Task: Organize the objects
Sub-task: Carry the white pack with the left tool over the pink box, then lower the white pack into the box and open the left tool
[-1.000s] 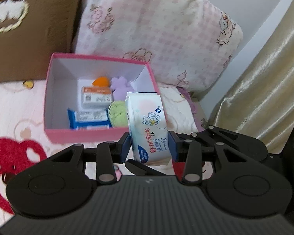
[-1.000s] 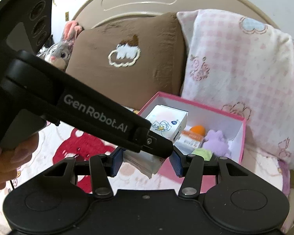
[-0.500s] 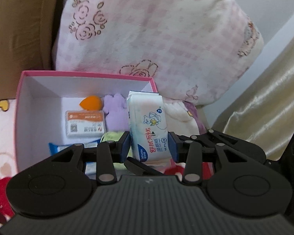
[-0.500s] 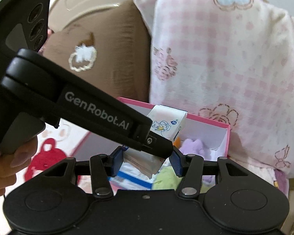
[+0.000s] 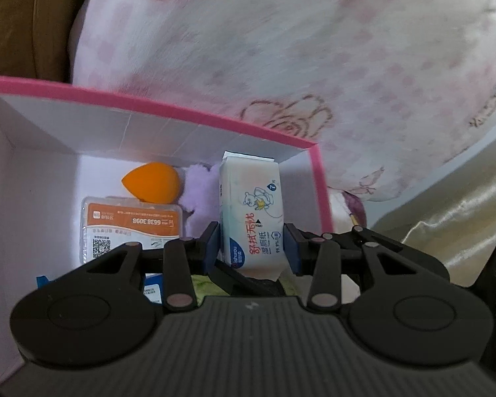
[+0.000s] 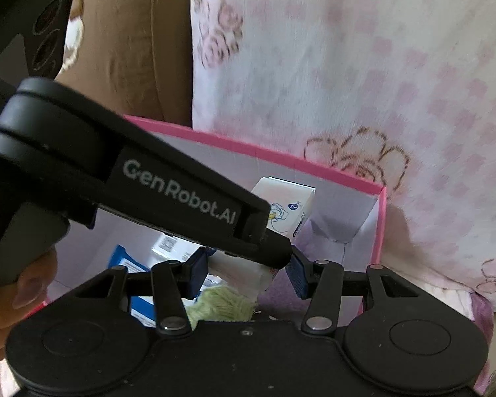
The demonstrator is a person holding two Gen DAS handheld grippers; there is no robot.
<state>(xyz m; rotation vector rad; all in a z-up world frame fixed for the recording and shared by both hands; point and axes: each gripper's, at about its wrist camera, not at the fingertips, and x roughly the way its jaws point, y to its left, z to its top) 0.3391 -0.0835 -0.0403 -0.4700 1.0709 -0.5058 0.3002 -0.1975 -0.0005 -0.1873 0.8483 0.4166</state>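
While the left gripper (image 5: pixel 252 248) clamps its jaws on the wet-wipes pack (image 5: pixel 253 211) above the pink box (image 5: pixel 320 192), the right gripper's (image 6: pixel 248 269) jaws pinch the pack's lower end. Inside lie an orange sponge (image 5: pixel 152 182), a purple plush (image 5: pixel 200 193), an orange-labelled case (image 5: pixel 132 228), a blue packet (image 6: pixel 124 263) and green yarn (image 6: pixel 220 306).

My left gripper (image 5: pixel 252 248) angles downward, both pads clamped on something. My right gripper (image 6: pixel 248 269) sits just beside it, jaws partly apart. My left hand (image 6: pixel 15 294) grips the handle.
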